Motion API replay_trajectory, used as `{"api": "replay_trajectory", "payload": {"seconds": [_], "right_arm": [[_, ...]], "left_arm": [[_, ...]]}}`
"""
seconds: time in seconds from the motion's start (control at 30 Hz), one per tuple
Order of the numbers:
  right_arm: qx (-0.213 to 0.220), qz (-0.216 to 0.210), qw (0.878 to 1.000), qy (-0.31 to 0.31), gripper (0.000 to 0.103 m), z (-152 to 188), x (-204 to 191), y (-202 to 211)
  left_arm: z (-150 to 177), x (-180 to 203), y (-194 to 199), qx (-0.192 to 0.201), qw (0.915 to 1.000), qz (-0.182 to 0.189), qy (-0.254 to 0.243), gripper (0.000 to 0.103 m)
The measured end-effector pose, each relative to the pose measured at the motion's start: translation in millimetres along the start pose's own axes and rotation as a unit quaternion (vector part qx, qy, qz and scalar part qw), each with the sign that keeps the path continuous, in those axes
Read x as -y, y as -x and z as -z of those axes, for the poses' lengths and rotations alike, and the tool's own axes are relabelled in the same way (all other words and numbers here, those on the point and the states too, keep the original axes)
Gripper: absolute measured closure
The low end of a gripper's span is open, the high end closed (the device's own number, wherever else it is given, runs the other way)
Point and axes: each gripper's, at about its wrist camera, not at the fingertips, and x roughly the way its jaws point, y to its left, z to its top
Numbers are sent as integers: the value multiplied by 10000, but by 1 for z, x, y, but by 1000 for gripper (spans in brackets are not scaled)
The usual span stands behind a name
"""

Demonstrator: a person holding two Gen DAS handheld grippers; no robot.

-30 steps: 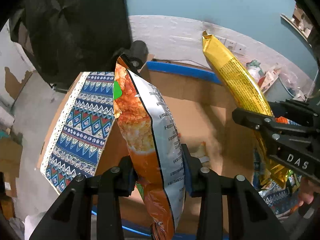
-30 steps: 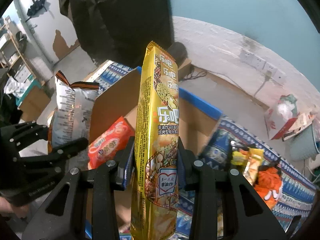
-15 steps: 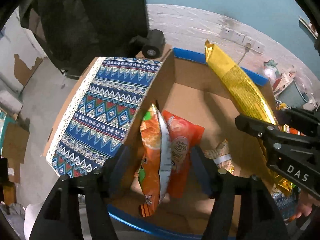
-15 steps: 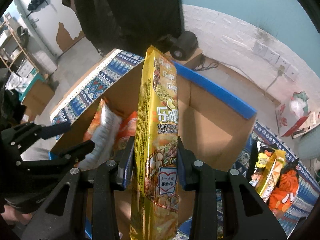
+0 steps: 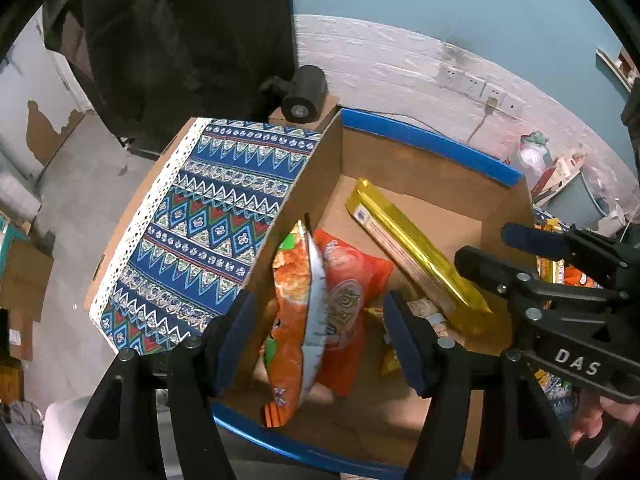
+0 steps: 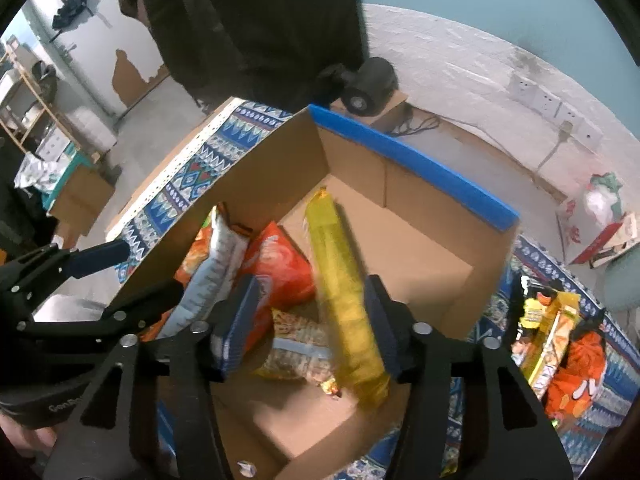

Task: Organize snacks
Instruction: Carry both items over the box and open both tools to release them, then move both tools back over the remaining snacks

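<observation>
Dropping snacks in the box [image 6: 412,168]

Both fingers just spread, gold pack [image 6: 344,300] and orange bag [image 5: 296,320] loose between; lift straight up, no snagging.

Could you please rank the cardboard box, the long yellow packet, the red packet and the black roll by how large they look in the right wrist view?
1. cardboard box
2. long yellow packet
3. red packet, partly hidden, so this place is unsure
4. black roll, though it lies farthest from the camera
</observation>
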Motion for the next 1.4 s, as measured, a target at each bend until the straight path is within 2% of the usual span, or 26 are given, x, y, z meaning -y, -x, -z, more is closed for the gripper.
{"api": "replay_trajectory", "payload": {"seconds": [0.17,0.57,0.77,0.87,1.1,1.4], "right_arm": [[71,128,9999,-92,34,6,11,16],[220,505,9977,-392,33,39,58,73],[245,754,9953,-550,30,65,85,100],[223,836,9941,-657,30,81,98,111],[79,1077,9892,-988,27,123,137,131],[-215,1407,9723,-1854,26,192,206,149]], "left_arm": [[1,16,4,2,9998,151,-162,36],[5,68,20,119,9970,324,-693,36],[12,101,24,119,9940,338,-1031,35],[18,122,23,109,9912,372,-1268,31],[36,176,14,-95,9798,551,-1918,31],[63,230,3,-461,9658,741,-2441,31]]}}
